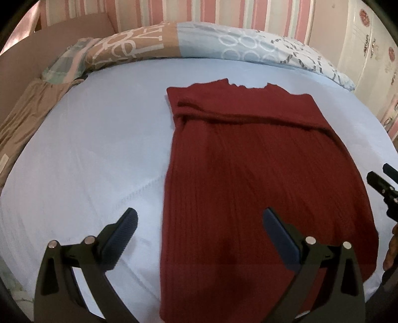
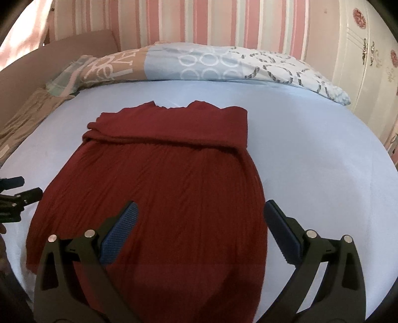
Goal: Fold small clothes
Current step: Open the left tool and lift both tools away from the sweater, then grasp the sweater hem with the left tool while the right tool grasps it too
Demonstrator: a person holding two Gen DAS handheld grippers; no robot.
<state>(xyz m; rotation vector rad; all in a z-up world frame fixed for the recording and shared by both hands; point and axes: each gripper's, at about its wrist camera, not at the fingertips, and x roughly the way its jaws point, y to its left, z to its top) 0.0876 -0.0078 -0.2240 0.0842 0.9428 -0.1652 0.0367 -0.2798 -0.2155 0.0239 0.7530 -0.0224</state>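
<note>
A dark red ribbed knit garment [image 1: 251,179] lies flat on the pale blue bed sheet [image 1: 94,149], its sleeves folded across the far end. It also shows in the right wrist view [image 2: 161,186]. My left gripper [image 1: 200,221] is open and empty above the garment's near left edge. My right gripper [image 2: 200,218] is open and empty above the garment's near right edge. The right gripper shows at the right edge of the left wrist view [image 1: 384,183]. The left gripper shows at the left edge of the right wrist view [image 2: 17,191].
A patterned blue and tan pillow [image 1: 199,42] lies along the far side of the bed, in front of a pink striped wall [image 2: 199,22]. A brown cover [image 1: 22,119] hangs at the left. A white wardrobe [image 2: 368,64] stands at the right.
</note>
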